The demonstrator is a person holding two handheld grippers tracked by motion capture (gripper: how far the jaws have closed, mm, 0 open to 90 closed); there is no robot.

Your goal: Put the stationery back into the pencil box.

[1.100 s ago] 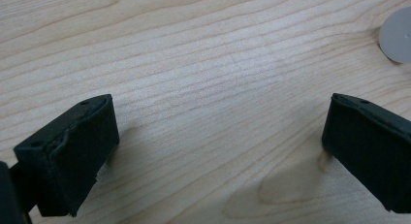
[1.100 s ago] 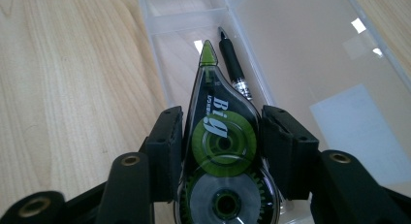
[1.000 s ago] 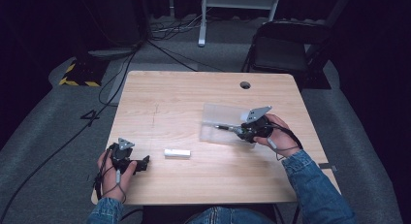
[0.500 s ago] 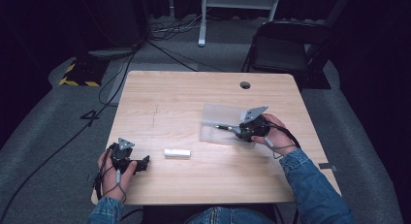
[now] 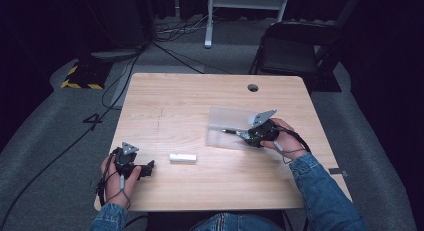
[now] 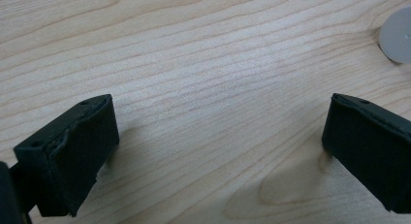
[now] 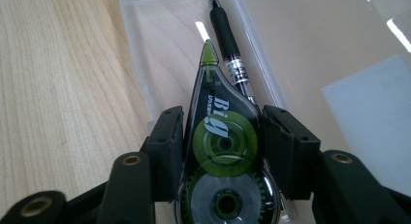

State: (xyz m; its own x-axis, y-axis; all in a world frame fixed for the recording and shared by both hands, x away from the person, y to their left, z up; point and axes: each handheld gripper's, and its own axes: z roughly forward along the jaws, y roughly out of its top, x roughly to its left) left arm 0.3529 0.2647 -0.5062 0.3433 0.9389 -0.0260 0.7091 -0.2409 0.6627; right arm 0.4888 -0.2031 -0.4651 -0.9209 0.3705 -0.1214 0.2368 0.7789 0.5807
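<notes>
My right gripper [image 7: 222, 132] is shut on a green and clear correction tape dispenser [image 7: 220, 151], its pads pressing on both sides. The dispenser's tip points into a clear plastic case [image 7: 138, 64] where a black pen [image 7: 228, 40] lies along one wall. From above, the right gripper [image 5: 245, 136] sits over the near edge of the clear case [image 5: 225, 123] at the table's right. My left gripper [image 5: 147, 167] rests near the front left corner, and its jaws [image 6: 218, 136] stand open over bare wood. A small white block [image 5: 182, 158] lies just right of it.
The wooden table [image 5: 175, 101] has a round cable hole [image 5: 253, 87] near its far edge. A pale round disc [image 6: 398, 35] lies on the wood ahead of the left gripper. A black chair [image 5: 295, 51] stands behind the table, and cables [image 5: 125, 81] run across the floor at the left.
</notes>
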